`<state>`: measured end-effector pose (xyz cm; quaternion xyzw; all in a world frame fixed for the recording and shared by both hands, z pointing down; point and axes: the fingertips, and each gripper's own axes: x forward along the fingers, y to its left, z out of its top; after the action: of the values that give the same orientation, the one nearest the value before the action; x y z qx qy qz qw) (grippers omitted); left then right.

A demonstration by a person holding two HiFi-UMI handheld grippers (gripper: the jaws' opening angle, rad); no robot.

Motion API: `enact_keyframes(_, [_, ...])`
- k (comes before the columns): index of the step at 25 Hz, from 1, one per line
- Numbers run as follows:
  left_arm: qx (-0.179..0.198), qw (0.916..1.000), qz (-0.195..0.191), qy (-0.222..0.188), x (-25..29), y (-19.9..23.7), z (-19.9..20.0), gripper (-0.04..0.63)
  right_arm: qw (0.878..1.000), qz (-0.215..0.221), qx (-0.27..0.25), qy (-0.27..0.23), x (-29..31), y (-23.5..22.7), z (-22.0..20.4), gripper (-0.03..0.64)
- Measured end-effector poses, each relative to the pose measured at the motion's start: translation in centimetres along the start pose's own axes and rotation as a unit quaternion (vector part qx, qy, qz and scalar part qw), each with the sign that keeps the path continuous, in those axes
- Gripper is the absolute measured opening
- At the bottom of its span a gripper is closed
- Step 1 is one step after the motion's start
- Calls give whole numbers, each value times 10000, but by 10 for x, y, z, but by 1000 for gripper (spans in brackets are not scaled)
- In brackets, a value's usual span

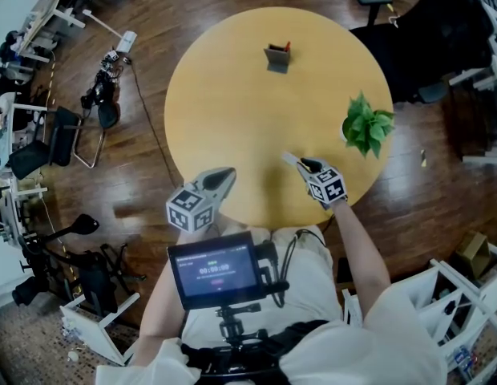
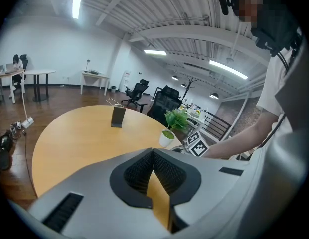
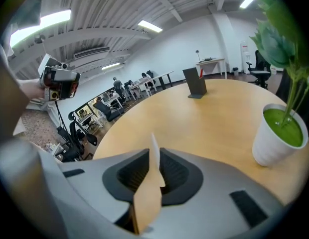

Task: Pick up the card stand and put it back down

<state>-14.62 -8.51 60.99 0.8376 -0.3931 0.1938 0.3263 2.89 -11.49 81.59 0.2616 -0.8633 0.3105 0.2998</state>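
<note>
Card stand (image 1: 276, 57): upright near the counter's (image 1: 232, 95) far edge, well apart from both grippers
Left gripper (image 2: 152, 156): fingers clenched, empty
Right gripper (image 1: 302, 164): fingers grasping thin white card (image 3: 155, 148), near potted plant (image 1: 366, 127)

From my left gripper (image 1: 225, 173) and right gripper (image 1: 303, 164) at the near edge, the round table (image 1: 224, 95) lies bare all the way to the card stand (image 1: 276, 57), with only the potted plant (image 1: 366, 124) at the right rim crowding my right side.
</note>
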Motion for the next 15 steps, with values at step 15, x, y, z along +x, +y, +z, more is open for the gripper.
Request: enact_keyframes(15, [-88,9998,156,12,-13,3,-10,0,9994,-38,200,276,32,-14,-23,75])
